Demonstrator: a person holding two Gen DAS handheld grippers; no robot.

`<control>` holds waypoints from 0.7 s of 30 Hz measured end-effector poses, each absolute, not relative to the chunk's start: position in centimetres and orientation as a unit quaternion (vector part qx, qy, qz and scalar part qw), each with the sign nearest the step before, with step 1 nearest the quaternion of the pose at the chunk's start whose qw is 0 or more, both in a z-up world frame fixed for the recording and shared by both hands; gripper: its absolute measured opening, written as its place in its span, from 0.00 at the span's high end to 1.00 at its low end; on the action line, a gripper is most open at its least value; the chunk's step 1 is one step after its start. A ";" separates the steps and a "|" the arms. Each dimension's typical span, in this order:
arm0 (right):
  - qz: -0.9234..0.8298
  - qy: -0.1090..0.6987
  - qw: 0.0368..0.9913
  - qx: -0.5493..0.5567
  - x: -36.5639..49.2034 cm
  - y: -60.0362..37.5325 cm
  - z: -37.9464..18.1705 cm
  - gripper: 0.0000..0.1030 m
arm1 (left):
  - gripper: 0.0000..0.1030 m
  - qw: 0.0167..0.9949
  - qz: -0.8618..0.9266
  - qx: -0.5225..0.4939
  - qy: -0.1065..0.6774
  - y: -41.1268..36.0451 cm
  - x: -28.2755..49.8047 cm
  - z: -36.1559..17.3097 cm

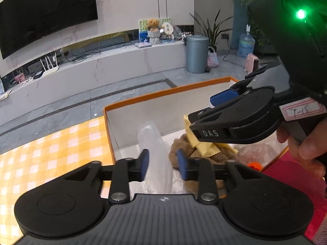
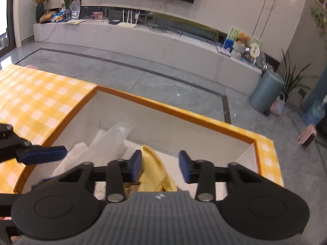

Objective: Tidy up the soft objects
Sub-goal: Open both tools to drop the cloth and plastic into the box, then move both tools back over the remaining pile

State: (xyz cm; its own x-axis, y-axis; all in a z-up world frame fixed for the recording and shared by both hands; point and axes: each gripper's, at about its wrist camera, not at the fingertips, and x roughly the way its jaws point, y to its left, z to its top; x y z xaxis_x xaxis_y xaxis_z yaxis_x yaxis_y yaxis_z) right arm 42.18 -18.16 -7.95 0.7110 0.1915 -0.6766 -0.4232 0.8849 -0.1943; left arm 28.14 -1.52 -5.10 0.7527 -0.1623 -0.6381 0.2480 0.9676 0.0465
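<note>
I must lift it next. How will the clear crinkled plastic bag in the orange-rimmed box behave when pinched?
The clear crinkled plastic bag looks thin and creased, so probably floppy and very light. Its glossy film may slip between pads.

Both wrist cameras look steeply down from close above the orange-rimmed box (image 1: 163, 96) (image 2: 173, 110) (it fills each lower frame), facing the TV wall (image 1: 122, 2) (image 2: 235, 6); the 2 views share both.
</note>
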 end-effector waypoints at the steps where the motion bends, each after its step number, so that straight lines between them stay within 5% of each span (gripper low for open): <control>1: 0.167 0.337 0.910 -0.176 42.0 -18.2 -7.7 0.58 | 0.50 0.936 -0.109 0.062 0.330 -1.4 27.9 -4.9; 11: 0.152 0.314 0.916 -0.196 38.4 -19.3 -5.0 0.47 | 0.26 0.949 -0.116 0.055 0.287 -1.2 24.5 -1.4; 21: 0.146 0.269 0.939 -0.157 31.3 -21.8 -1.8 0.41 | 0.24 0.964 -0.095 0.019 0.247 -0.2 20.1 1.0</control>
